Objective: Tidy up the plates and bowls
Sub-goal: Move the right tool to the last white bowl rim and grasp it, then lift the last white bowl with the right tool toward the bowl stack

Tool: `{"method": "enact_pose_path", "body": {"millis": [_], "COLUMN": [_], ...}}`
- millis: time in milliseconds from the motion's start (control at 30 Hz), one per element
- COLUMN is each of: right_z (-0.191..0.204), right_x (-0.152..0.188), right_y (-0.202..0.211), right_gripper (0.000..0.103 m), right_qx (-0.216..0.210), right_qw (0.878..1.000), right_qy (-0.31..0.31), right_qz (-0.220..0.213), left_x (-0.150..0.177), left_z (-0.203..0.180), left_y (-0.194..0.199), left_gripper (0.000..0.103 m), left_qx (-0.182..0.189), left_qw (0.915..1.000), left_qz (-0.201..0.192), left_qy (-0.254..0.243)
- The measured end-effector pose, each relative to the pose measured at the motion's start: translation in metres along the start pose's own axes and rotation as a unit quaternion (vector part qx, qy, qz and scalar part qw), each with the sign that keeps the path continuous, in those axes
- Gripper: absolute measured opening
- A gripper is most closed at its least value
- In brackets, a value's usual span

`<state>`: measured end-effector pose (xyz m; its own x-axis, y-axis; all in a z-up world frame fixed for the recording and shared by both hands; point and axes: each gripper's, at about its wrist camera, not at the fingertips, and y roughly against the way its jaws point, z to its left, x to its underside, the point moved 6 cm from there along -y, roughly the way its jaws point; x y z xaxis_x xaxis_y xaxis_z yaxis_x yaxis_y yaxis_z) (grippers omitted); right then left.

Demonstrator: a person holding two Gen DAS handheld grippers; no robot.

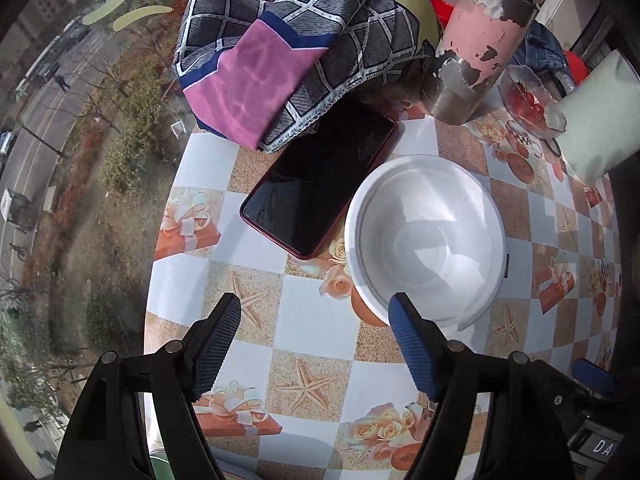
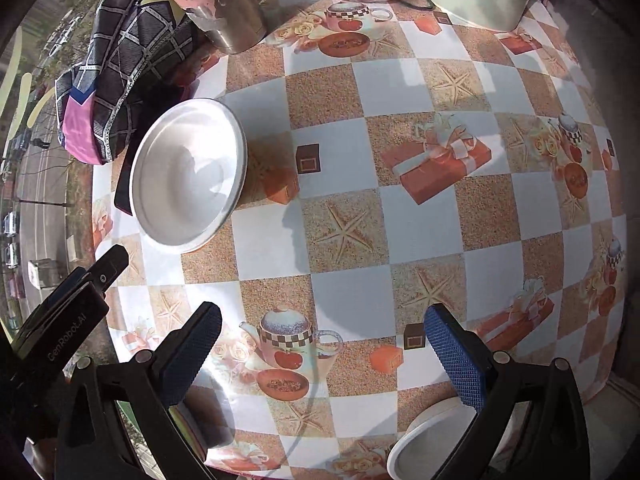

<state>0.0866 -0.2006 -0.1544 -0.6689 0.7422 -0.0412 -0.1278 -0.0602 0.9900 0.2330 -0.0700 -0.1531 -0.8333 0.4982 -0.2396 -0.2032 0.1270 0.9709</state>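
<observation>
A white bowl (image 1: 426,240) stands upright on the checked tablecloth, just ahead and to the right of my left gripper (image 1: 316,344). That gripper is open and holds nothing; its right finger (image 1: 412,348) overlaps the bowl's near rim in the picture. The right wrist view shows the same bowl (image 2: 188,176) at the left. My right gripper (image 2: 324,356) hangs open over bare cloth, pointing down. A smaller white bowl (image 2: 432,440) sits at the table's near edge, partly hidden behind the right finger (image 2: 456,360). The left gripper's body (image 2: 80,292) shows at the left edge.
A dark phone (image 1: 320,184) lies against the bowl's left side, under a folded checked cloth (image 1: 288,48). Behind stand a peeling pink tumbler (image 1: 492,32), a glass bowl of cherries (image 1: 528,104) and a pale bag (image 1: 596,116). The round table's edge (image 1: 160,264) runs along a window.
</observation>
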Motion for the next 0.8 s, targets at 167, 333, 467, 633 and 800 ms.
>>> {"method": "enact_pose_path", "body": {"millis": [167, 333, 467, 633, 800], "right_z": [0.009, 0.016, 0.024, 0.035, 0.03], "right_x": [-0.032, -0.052, -0.063, -0.074, -0.069], "right_y": [-0.018, -0.038, -0.05, -0.061, -0.077], "right_gripper": [0.102, 0.102, 0.102, 0.091, 0.043], "right_qx": [-0.005, -0.016, -0.036, -0.045, -0.088], "right_qw": [1.0, 1.0, 0.999, 0.999, 0.995], "right_qy": [-0.012, -0.017, -0.018, -0.002, -0.026], "right_qz": [-0.011, -0.012, -0.009, -0.008, 0.025], "left_x": [-0.024, -0.038, -0.045, -0.048, -0.042], "left_z": [-0.006, -0.013, -0.021, -0.024, -0.035], "left_y": [-0.023, -0.042, -0.055, -0.07, -0.068], "left_gripper": [0.079, 0.079, 0.079, 0.071, 0.048], "left_qx": [-0.006, -0.022, -0.03, -0.023, -0.001], "left_qw": [0.9997, 0.9982, 0.9965, 0.996, 0.9937], "left_qz": [0.002, -0.002, 0.004, 0.024, 0.029], "left_qy": [-0.024, -0.055, -0.079, -0.083, -0.108]}}
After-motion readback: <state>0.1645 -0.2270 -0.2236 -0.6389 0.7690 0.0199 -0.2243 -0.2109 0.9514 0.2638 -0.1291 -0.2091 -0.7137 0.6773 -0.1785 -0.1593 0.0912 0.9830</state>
